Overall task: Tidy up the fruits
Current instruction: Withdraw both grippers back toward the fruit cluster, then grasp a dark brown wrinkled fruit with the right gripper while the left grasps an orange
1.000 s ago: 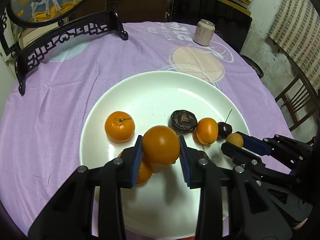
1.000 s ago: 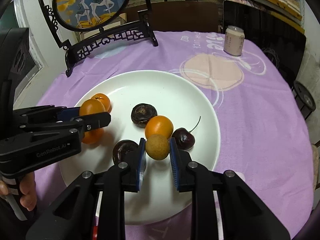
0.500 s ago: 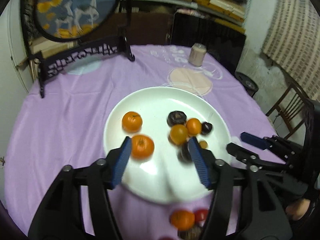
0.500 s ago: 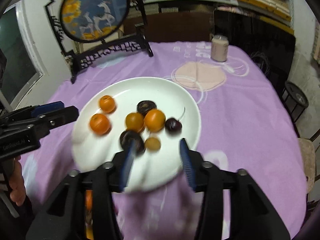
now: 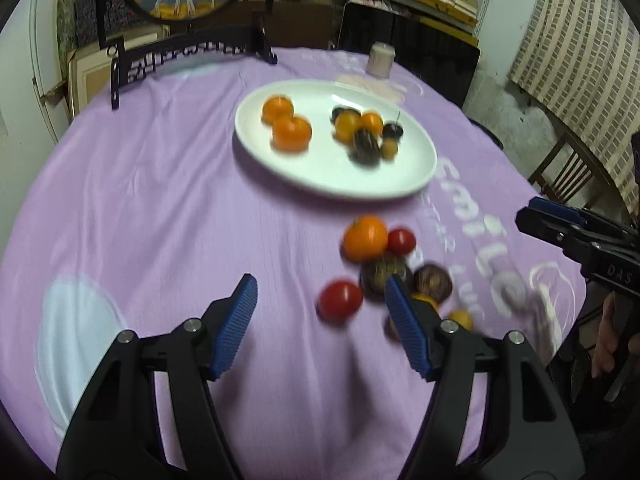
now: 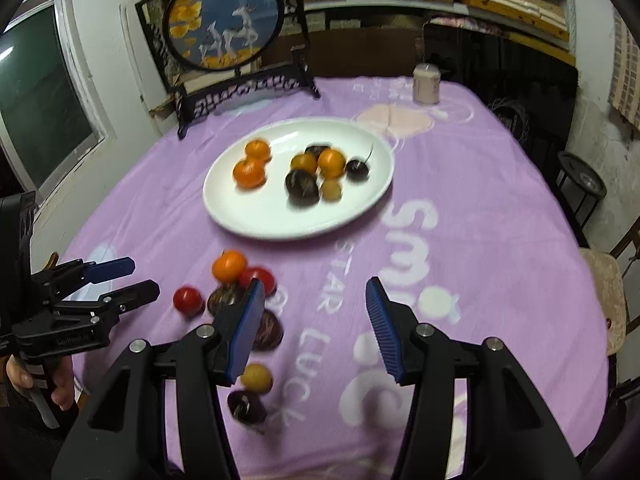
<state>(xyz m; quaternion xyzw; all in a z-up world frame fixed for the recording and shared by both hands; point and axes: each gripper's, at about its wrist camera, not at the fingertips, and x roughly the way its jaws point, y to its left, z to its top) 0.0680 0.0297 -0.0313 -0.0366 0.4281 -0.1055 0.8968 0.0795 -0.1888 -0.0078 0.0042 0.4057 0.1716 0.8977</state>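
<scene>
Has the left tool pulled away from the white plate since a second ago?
Yes. The left tool was over the white plate, gripping an orange there; now it sits back toward the near table edge, plate far ahead, jaws opening with nothing between them.

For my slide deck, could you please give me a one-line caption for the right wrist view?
Right gripper, open and empty, above loose fruit on a purple tablecloth, with a fruit-filled white plate beyond.

Pale can (image 6: 427, 83); deer screen (image 6: 224, 20); wooden chair (image 5: 568, 168).
</scene>
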